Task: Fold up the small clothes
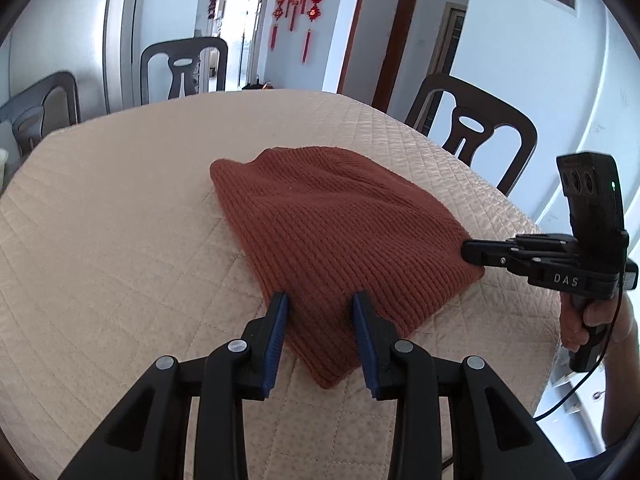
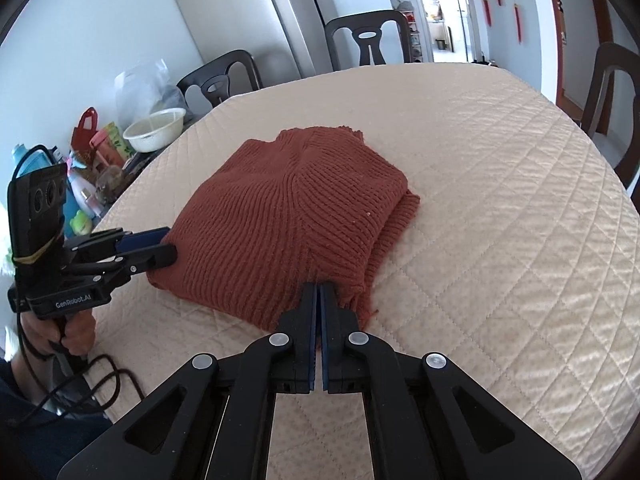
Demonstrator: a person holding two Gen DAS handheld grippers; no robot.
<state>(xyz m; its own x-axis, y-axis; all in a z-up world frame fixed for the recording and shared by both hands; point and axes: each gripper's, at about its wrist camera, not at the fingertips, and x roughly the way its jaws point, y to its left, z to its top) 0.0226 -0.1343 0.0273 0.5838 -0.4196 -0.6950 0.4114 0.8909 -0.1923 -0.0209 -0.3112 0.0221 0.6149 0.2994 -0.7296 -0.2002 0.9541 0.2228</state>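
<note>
Near the front edge of the table (image 1: 100,208), a rust-coloured knitted garment (image 1: 328,232) is being held, folded into a thick bundle on the quilted beige cover. One front corner of the garment is being pinched by the right gripper (image 2: 319,304), whose blue pads are being pressed tightly together on the knit with no gap showing. The other front corner is being straddled by the left gripper (image 1: 320,312); its jaws are being kept spread, and the blue pads are not being pressed on the fabric.

Wide bare stretches of cover are being left around the garment toward the far edge and toward both side edges. The far and side edges are being lined by dark chairs (image 1: 472,128). Beyond the left edge, a white basket (image 2: 156,128) and bottles (image 2: 80,196) are being kept on a side surface.

"DAS" is being shown in pale letters on the right gripper's body in the left wrist view, and "GenRobot.AI" is being shown on the left gripper's body in the right wrist view. Red hanging ornaments (image 1: 298,4) are being displayed on the far wall.
</note>
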